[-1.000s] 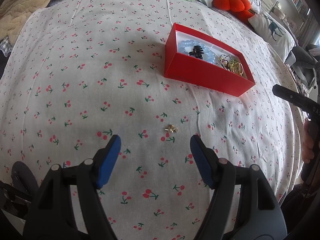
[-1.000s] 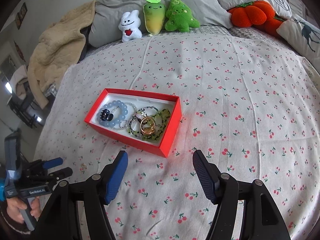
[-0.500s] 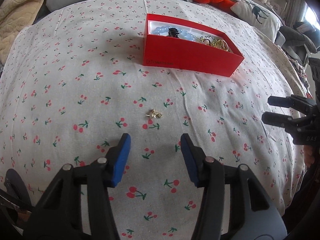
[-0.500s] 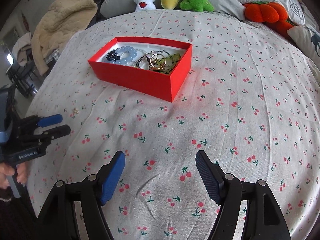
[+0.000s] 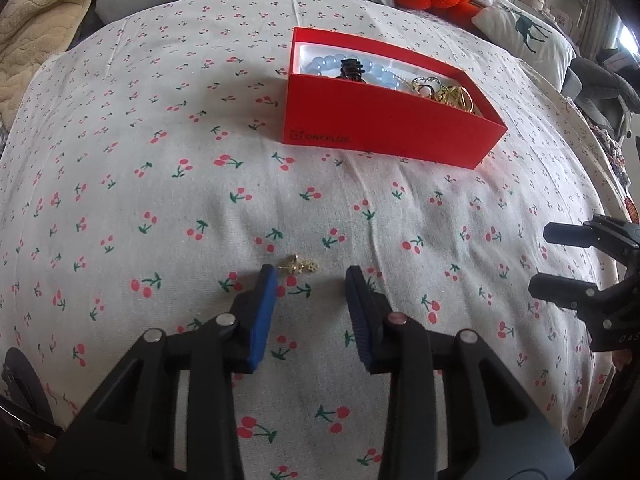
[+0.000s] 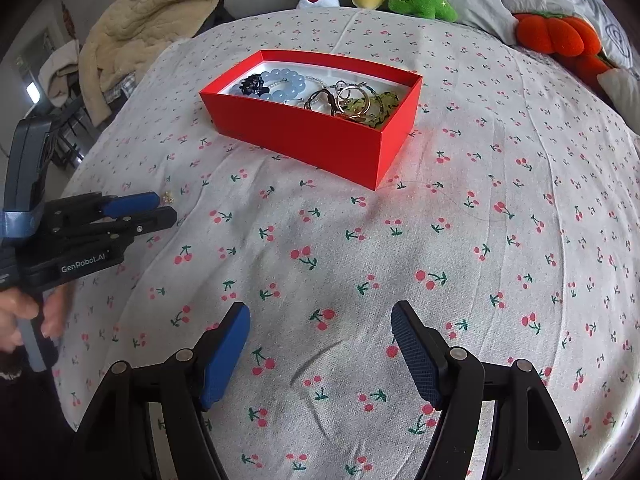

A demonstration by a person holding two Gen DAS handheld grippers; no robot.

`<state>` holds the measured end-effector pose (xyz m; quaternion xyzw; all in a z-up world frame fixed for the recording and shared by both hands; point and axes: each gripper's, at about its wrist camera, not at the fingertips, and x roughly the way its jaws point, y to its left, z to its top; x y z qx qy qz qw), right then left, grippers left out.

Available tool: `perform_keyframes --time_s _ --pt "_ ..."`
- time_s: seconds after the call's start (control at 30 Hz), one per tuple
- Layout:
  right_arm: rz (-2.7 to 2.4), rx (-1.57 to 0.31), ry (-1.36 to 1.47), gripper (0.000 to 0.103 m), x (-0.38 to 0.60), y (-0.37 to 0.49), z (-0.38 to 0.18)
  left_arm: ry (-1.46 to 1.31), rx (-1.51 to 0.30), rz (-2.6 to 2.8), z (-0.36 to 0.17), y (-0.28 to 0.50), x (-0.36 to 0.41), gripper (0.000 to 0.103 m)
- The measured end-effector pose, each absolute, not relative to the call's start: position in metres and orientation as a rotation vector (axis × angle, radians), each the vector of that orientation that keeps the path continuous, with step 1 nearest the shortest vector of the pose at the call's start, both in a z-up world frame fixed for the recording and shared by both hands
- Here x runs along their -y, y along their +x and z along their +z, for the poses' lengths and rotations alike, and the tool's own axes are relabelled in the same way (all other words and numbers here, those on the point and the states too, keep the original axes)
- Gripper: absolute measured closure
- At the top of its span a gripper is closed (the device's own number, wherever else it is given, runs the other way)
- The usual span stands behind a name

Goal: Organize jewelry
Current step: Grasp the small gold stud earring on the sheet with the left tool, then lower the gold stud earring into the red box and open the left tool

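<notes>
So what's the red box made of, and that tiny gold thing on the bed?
The red box looks like matte cardboard: flat thin walls, sharp folded corners, printed logo. The tiny gold thing looks like shiny metal, since it glints; whether it is real gold, I cannot tell.

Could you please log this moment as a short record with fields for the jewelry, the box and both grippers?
loose piece: small gold earring on the bedsheet, outside the box
box: red, open, holds blue bead bracelet and gold rings
left gripper: open, tips just short of the earring
right gripper: open, over bare sheet
</notes>
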<state>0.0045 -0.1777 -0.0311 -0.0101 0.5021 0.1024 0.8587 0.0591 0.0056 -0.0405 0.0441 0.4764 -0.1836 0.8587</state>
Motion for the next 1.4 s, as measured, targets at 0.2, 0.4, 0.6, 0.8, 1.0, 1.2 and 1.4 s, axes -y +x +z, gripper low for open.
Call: perform_keyframes --time_s 0.2,0.4,0.6,0.8,1.0,1.2,1.4 --pt "0.209 -1.049 -0.012 0.029 0.182 0.004 -0.029 0.102 -0.99 -0.363 -0.041 0.063 -0.001 0.085" --pt "0.206 -1.049 -0.004 0.029 0.185 0.004 -0.029 0.109 -0.989 -0.359 -0.041 0.064 0.002 0.089" --pt "0.209 -1.04 -0.004 0.029 0.184 0.003 -0.026 0.09 -0.999 -0.37 -0.038 0.066 0.0 0.093" --pt "0.211 -1.018 0.002 0.029 0.183 0.005 -0.019 0.066 -0.993 -0.386 -0.027 0.067 0.003 0.094" --pt "0.208 -0.987 0.027 0.029 0.186 0.014 -0.008 0.049 -0.965 -0.424 -0.004 0.073 0.02 0.094" --pt "0.198 -0.97 0.053 0.029 0.193 0.023 -0.003 0.046 -0.925 -0.456 0.019 0.088 0.044 0.094" --pt "0.188 -0.96 0.065 0.029 0.199 0.027 0.0 0.015 -0.913 -0.478 0.032 0.111 0.066 0.094"
